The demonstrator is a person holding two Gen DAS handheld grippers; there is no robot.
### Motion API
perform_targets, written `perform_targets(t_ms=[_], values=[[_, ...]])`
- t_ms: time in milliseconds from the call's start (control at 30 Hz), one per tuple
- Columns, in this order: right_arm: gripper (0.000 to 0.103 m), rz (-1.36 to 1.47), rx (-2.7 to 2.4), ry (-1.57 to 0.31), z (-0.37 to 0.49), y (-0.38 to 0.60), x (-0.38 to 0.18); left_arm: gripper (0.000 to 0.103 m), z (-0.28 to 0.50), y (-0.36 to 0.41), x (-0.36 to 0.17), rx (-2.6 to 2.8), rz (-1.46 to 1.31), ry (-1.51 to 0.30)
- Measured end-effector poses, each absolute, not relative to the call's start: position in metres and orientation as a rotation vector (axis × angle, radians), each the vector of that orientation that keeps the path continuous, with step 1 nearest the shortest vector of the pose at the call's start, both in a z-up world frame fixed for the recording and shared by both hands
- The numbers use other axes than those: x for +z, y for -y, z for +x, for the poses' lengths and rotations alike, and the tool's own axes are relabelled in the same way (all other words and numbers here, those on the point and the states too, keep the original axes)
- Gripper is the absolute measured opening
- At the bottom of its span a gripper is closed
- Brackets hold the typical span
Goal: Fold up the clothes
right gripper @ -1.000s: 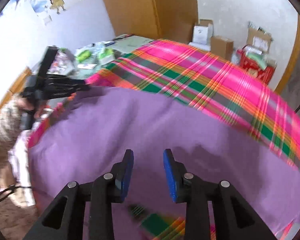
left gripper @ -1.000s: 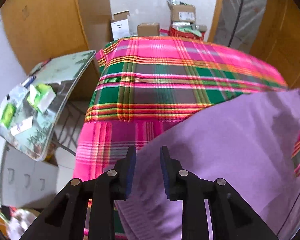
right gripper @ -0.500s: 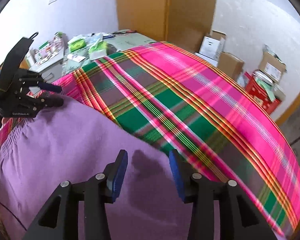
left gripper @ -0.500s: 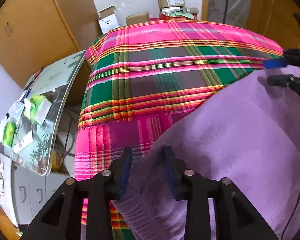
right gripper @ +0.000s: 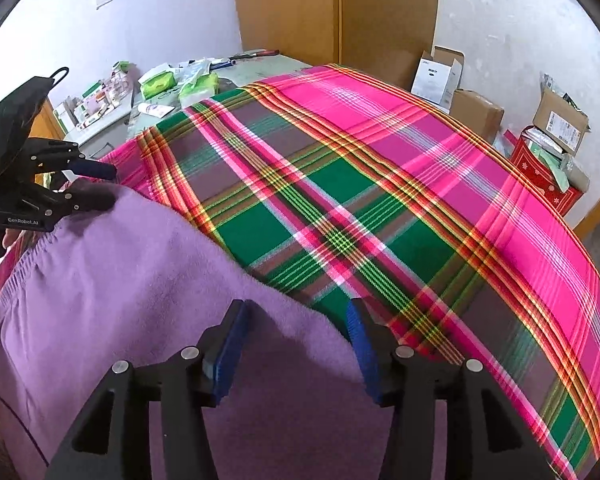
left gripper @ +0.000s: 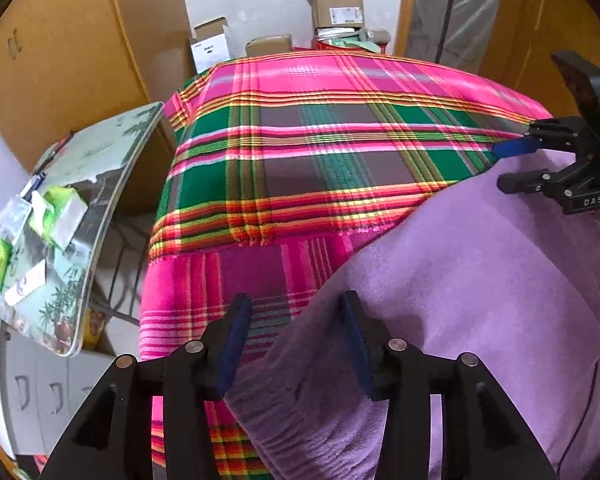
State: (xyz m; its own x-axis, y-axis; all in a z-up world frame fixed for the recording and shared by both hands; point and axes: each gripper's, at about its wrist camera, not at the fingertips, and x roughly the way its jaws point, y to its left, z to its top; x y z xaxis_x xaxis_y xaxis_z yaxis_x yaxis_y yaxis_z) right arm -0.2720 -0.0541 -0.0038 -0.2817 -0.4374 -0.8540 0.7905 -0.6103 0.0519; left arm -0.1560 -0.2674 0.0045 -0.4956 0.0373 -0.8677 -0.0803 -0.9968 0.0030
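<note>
A purple knit garment (left gripper: pixel 480 288) lies on the pink, green and brown plaid cloth (left gripper: pixel 320 152) that covers the table; it also shows in the right wrist view (right gripper: pixel 120 300). My left gripper (left gripper: pixel 296 312) is open, its jaws wide apart over the garment's left corner near the ribbed hem. My right gripper (right gripper: pixel 298 320) is open, its jaws astride the garment's far edge. Each gripper shows in the other's view: the right one (left gripper: pixel 516 164) at the garment's right corner, the left one (right gripper: pixel 100 186) at its left corner. Both look empty.
A side table (left gripper: pixel 100 184) with green packets and papers stands left of the plaid table. Cardboard boxes (left gripper: pixel 336 12) and a red box (right gripper: pixel 544 168) sit on the floor by the far wall. Wooden cabinets (right gripper: pixel 292 8) line the back.
Both grippers have opened wider and let go of the purple garment, which now lies lower and flatter at the near edge of the table. More plaid cloth shows.
</note>
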Motion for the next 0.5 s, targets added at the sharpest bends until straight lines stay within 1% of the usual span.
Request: perform_targets(t_ms=[133,300,367,433,467,500], values=[[0.052,1.14,-1.959,-0.496,-0.271,0.051,-0.003,0.048,-0.151,0.26,0.004,2.611,-1.511,-0.109],[0.052,1.138,-1.968,-0.512,-0.268,0.053,-0.003,0.048,-0.154,0.261,0.004,2.594,-1.511,-0.102],[0.051,1.138,-1.966,-0.504,-0.269,0.051,-0.003,0.046,-0.154,0.259,0.004,2.594,-1.506,-0.111],[0.045,1.136,-1.969,-0.497,-0.269,0.051,-0.003,0.042,-0.154,0.257,0.005,2.594,-1.499,-0.119],[0.035,1.135,-1.968,-0.491,-0.268,0.05,-0.003,0.039,-0.153,0.256,0.005,2.594,-1.496,-0.123],[0.023,1.137,-1.961,-0.484,-0.268,0.05,-0.002,0.033,-0.153,0.255,0.005,2.594,-1.492,-0.127]])
